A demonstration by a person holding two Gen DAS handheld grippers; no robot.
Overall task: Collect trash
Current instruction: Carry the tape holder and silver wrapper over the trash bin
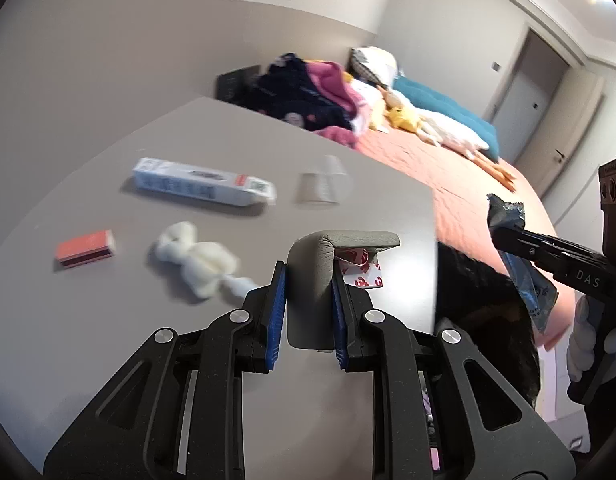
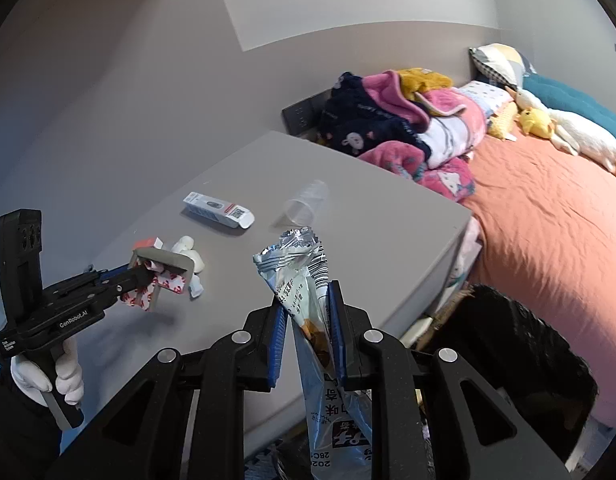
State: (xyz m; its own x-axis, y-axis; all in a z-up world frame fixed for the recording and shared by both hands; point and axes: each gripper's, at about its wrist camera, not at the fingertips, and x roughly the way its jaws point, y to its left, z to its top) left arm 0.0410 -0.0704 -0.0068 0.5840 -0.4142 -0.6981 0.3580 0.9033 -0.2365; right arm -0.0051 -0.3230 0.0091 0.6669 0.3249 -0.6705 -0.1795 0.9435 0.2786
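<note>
fig.: carry step. left gripper (image 1: 308,280) fingers clamp a grey piece w/ red-white wrapper (image 1: 362,270); right gripper (image 2: 308,312) pinches snack wrapper (image 2: 303,276), both above table (image 2: 388,232). next: release over black bin (image 2: 508,344), probably.

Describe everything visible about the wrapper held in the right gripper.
The wrapper is a long, crinkled foil-plastic snack packet, silver inside, pale blue and white outside with dark print and a barcode. Its torn top flares open and points up; the lower end hangs below the fingers. The right gripper pinches it mid-length, above the table's edge, near a dark bin. Nothing else touches it.
</note>
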